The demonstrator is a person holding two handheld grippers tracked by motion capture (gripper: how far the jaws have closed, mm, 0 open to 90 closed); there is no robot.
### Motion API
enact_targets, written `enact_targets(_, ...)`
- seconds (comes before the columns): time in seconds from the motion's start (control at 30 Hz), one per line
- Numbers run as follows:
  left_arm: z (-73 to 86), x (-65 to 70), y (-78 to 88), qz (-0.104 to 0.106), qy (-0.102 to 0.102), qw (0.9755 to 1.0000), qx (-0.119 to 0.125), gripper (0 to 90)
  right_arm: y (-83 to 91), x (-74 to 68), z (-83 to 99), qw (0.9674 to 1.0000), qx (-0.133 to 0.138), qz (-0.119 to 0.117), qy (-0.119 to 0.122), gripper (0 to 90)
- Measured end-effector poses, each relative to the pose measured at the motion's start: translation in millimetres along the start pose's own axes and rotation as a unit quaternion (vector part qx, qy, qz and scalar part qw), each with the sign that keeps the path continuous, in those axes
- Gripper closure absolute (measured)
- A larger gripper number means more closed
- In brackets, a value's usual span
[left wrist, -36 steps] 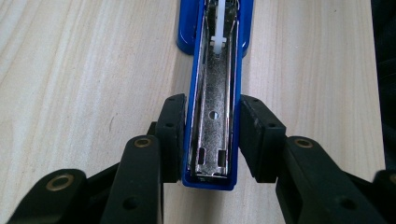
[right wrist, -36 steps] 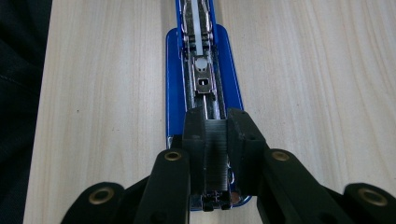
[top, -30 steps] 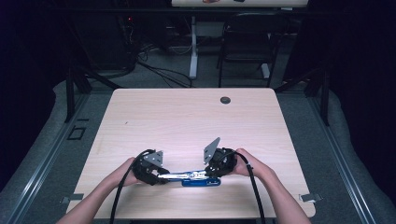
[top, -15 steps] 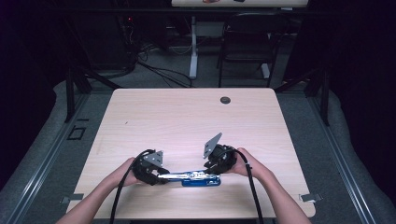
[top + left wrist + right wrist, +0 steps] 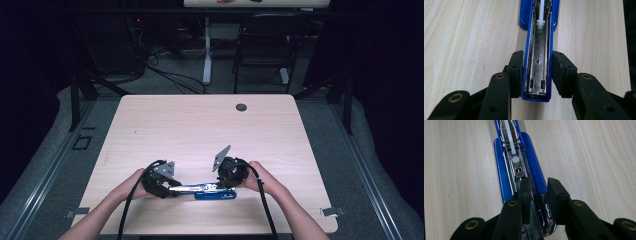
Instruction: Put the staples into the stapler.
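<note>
A blue stapler (image 5: 215,192) lies swung open flat near the table's front edge, its chrome channel facing up. My left gripper (image 5: 175,189) is at its left end. In the left gripper view, the left gripper (image 5: 537,72) is shut on the stapler (image 5: 537,37)'s blue arm, a pad on each side wall. My right gripper (image 5: 220,186) is at the right end. In the right gripper view, the right gripper (image 5: 539,192) is shut on the rear of the stapler (image 5: 510,170): one finger (image 5: 525,192) sits in the chrome channel, the other outside the blue base. A ridged grey strip shows between them.
The light wooden table (image 5: 200,130) has a black grommet (image 5: 241,107) at its far edge. Both forearms come in over the front edge. Beyond the table stand a dark chair (image 5: 262,45), a desk leg (image 5: 206,55) and floor cables.
The right gripper has shifted and tilted a little at the stapler's right end. The left gripper and the stapler stay where they were.
</note>
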State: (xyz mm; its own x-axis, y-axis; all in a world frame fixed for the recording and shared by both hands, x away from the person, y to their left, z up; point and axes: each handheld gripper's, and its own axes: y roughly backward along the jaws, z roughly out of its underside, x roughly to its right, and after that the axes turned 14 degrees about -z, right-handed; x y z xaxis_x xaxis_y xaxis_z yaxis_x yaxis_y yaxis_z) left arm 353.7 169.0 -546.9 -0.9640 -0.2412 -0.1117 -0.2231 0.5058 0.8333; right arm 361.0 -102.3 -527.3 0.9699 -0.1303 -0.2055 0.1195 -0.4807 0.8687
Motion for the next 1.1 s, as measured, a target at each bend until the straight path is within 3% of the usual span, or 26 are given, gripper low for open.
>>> enact_targets(0.23,0.4,0.6,0.9,-0.003,-0.002,1.0000,0.002,63.1,0.2,-1.2,1.6,0.9999,0.008,0.006,-0.008,72.8)
enact_targets(0.27,0.8,1.5,0.5,-0.011,-0.001,0.9999,0.006,63.1,0.3,-0.9,2.3,0.9999,0.012,0.007,-0.009,72.6)
enact_targets(0.4,-0.4,1.3,2.1,-0.014,-0.005,0.9999,-0.002,63.2,4.5,-2.3,4.5,0.9990,0.037,0.010,-0.025,76.1)
enact_targets(0.5,-2.3,0.0,4.0,-0.003,-0.005,1.0000,0.001,63.2,7.6,-7.4,1.7,0.9978,0.058,0.019,-0.027,77.1)
enact_targets(0.53,-2.8,1.0,4.4,-0.013,-0.004,0.9999,0.003,63.3,7.7,-9.0,0.5,0.9974,0.063,0.019,-0.028,77.1)
enact_targets(0.57,-3.5,0.2,5.4,-0.006,-0.005,1.0000,0.005,63.3,8.1,-10.0,-0.6,0.9973,0.064,0.020,-0.028,77.3)
enact_targets(0.73,-7.6,0.3,10.6,-0.011,-0.007,0.9999,0.007,63.7,6.2,-15.5,-6.1,0.9952,0.091,0.018,-0.031,83.5)
enact_targets(0.77,-8.0,0.7,10.8,-0.014,-0.007,0.9998,0.011,63.7,4.3,-16.6,-7.0,0.9941,0.102,0.014,-0.034,84.6)
enact_targets(0.8,-8.8,-0.6,11.7,-0.002,-0.008,0.9999,0.007,63.8,3.2,-17.8,-8.1,0.9938,0.105,0.010,-0.034,85.2)
enact_targets(0.83,-9.3,0.3,11.3,-0.011,-0.006,0.9999,0.007,63.9,1.5,-18.7,-9.6,0.9937,0.107,0.008,-0.034,85.6)
enact_targets(0.97,-12.0,-0.1,12.6,-0.013,-0.011,0.9999,-0.002,64.1,-8.6,-21.6,-16.6,0.9931,0.112,0.004,-0.033,86.0)
enact_targets(1.0,-12.4,-1.1,13.2,-0.002,-0.011,0.9999,-0.001,64.1,-10.3,-22.1,-17.9,0.9929,0.114,0.001,-0.034,86.0)
enact_targets(1.07,-12.9,0.1,14.2,-0.013,-0.011,0.9998,0.001,64.2,-14.9,-23.3,-21.1,0.9933,0.111,0.000,-0.032,86.0)
enact_targets(1.1,-13.1,-0.2,14.8,-0.007,-0.011,0.9999,0.002,64.2,-17.4,-23.8,-22.5,0.9933,0.112,-0.003,-0.031,85.9)
